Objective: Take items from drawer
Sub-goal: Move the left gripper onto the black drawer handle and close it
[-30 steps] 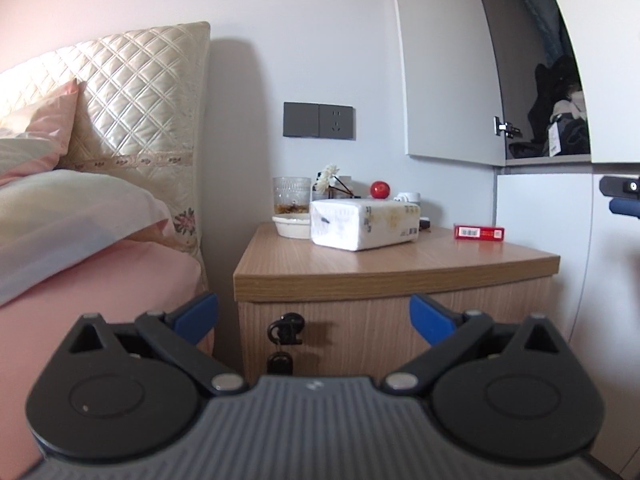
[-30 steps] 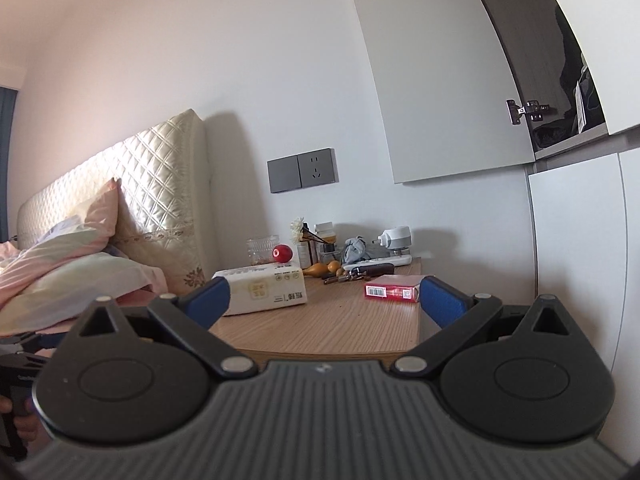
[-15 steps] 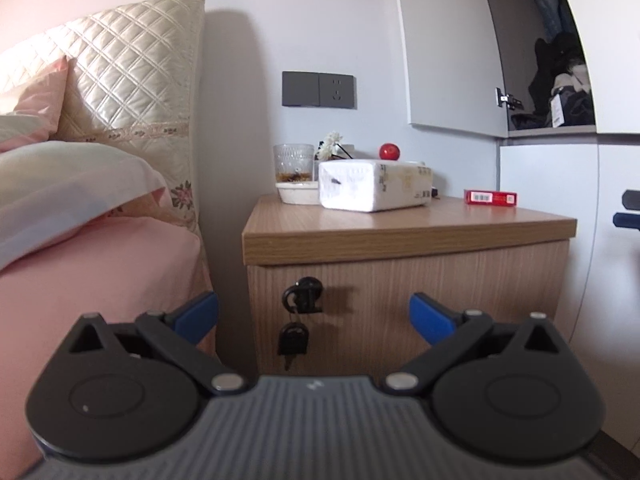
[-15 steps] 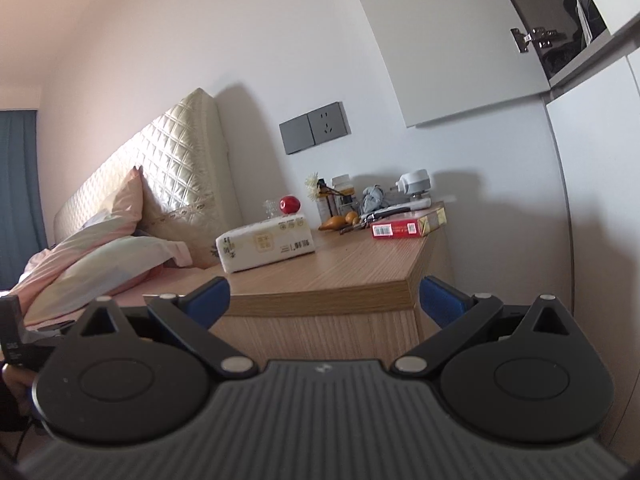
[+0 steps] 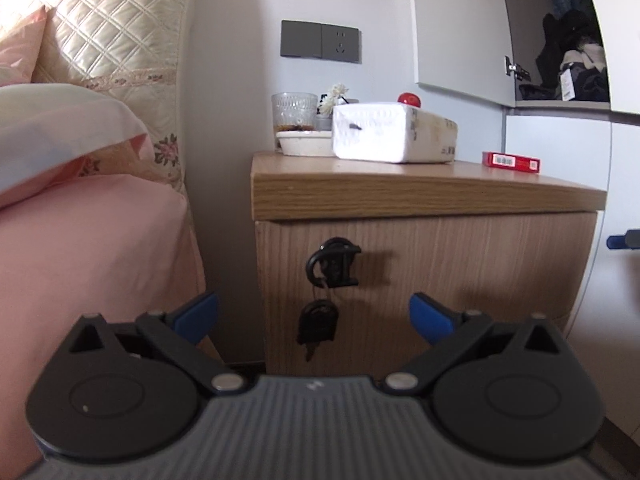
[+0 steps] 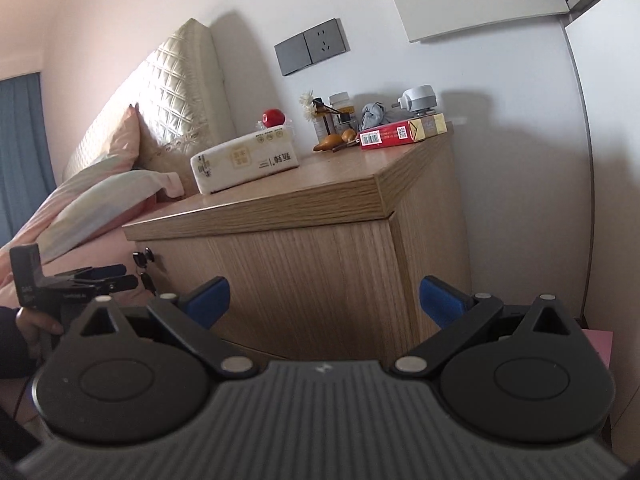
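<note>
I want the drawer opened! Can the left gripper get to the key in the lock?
Probably yes. The left gripper is open and pointed at the key in the drawer front, with nothing between them. It isn't touching yet.

A pale wall runs behind everything, with a dark grey switch-and-socket plate at twelve o'clock. At nine o'clock sits the bed in pink sheets, backed by a quilted cream headboard. A wooden nightstand stands just beside it. At two o'clock a white wardrobe has one upper door ajar. A blue curtain hangs far left, with soft daylight on the wall.
</note>
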A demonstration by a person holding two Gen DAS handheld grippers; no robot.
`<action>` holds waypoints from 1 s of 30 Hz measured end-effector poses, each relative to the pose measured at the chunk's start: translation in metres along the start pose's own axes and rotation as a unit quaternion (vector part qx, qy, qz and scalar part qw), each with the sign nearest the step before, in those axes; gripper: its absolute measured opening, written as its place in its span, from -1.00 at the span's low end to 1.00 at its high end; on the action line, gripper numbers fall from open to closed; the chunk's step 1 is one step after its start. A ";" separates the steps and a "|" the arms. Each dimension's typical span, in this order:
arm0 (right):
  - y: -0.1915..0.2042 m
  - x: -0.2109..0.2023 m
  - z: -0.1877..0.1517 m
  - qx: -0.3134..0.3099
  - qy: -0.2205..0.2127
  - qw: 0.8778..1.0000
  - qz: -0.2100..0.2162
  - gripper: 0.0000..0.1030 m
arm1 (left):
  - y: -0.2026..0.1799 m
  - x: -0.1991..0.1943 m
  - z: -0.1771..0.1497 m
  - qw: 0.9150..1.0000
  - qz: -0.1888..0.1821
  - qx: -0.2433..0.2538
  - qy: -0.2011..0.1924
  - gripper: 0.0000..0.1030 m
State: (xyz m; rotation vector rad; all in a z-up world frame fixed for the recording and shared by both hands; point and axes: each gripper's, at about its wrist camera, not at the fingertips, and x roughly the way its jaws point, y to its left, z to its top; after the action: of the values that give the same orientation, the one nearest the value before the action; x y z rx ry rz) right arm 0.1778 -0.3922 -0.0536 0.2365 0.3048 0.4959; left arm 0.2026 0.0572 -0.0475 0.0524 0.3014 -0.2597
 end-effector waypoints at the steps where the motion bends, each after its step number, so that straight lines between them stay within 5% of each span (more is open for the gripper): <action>1: -0.001 0.003 -0.001 -0.008 0.002 1.000 0.001 1.00 | 0.000 0.004 0.000 1.000 -0.002 0.002 0.000 0.99; 15: -0.034 0.037 0.003 0.002 0.005 0.999 0.040 0.94 | 0.006 0.032 0.012 1.000 -0.010 0.018 0.015 0.89; 18: -0.037 0.042 0.003 0.002 0.006 0.999 0.035 0.44 | 0.002 0.034 0.015 0.999 -0.010 0.029 0.018 0.87; 19: -0.039 0.043 0.003 0.004 0.006 0.999 0.034 0.40 | 0.002 0.035 0.016 0.999 -0.012 0.032 0.018 0.87; 30: -0.046 0.045 0.001 0.015 0.001 0.999 0.048 0.41 | -0.003 0.041 0.014 0.998 -0.037 0.038 0.028 0.79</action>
State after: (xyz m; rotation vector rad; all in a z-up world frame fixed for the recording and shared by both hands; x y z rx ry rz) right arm 0.2355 -0.4093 -0.0763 0.2811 0.3046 0.5859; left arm 0.2437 0.0429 -0.0461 0.1247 0.3499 -0.3440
